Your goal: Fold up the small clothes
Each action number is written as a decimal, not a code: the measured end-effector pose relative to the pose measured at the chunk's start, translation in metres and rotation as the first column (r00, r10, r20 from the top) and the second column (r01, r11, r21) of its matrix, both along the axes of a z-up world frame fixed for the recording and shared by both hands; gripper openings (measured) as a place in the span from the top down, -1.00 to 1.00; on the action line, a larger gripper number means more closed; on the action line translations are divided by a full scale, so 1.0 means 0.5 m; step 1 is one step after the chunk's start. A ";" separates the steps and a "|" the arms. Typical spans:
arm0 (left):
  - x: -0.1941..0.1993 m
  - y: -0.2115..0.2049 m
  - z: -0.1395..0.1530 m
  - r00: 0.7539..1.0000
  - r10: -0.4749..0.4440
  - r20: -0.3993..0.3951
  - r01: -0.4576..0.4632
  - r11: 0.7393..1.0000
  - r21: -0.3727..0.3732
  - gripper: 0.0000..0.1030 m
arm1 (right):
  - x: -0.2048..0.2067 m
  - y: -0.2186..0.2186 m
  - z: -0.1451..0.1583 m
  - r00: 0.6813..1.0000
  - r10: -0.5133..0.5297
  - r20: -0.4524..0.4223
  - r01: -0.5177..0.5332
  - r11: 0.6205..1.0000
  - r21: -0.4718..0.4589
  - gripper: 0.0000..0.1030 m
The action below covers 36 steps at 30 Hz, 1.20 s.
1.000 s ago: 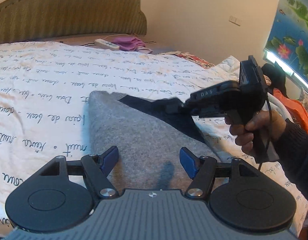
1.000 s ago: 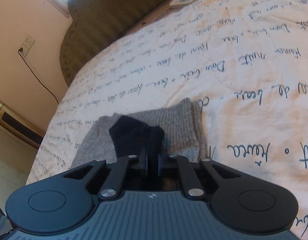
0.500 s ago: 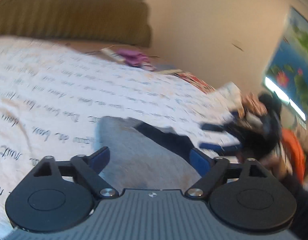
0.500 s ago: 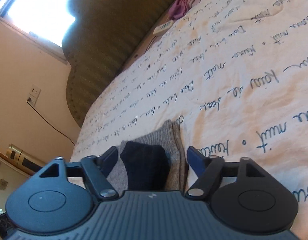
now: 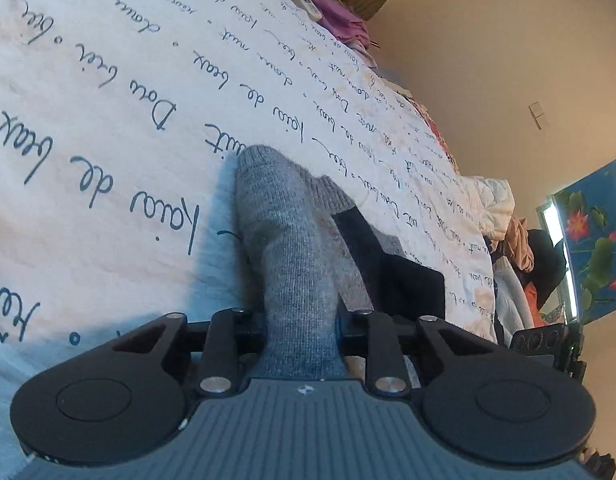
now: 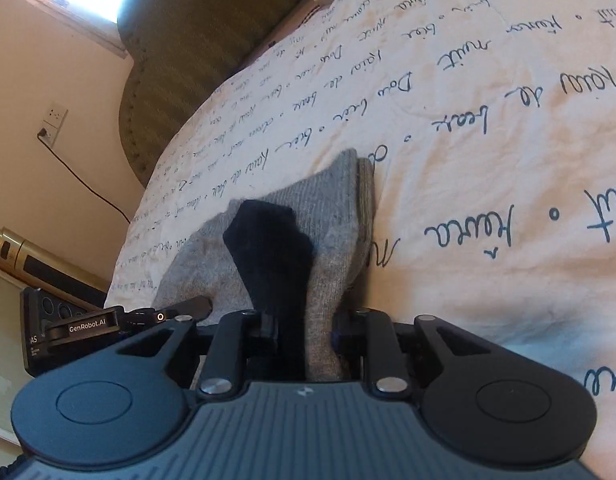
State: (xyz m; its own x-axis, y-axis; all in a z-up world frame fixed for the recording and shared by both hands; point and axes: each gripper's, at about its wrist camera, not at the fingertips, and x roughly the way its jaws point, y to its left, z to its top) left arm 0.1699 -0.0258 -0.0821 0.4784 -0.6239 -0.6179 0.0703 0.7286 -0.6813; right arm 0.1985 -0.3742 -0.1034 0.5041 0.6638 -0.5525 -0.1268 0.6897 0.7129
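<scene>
Both grippers [image 5: 301, 326] [image 6: 303, 328] have just closed on the grey sock [image 5: 291, 248].

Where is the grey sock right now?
The grey sock lies on the white bedspread with handwriting print, pinched at its near end by both the left gripper and the right gripper, a dark patch on top.

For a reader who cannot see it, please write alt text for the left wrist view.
The left gripper has just been closing, and its fingers now pinch a bunched grey sock with a dark blue patch, lifted off a white bedspread printed with handwritten words. A purple cloth lies far behind.
</scene>
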 end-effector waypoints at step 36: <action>-0.179 0.233 0.045 0.997 -0.072 0.014 0.071 0.996 0.062 0.73 | -0.147 0.142 -0.008 0.990 0.137 -0.012 -0.136 0.987 0.084 0.75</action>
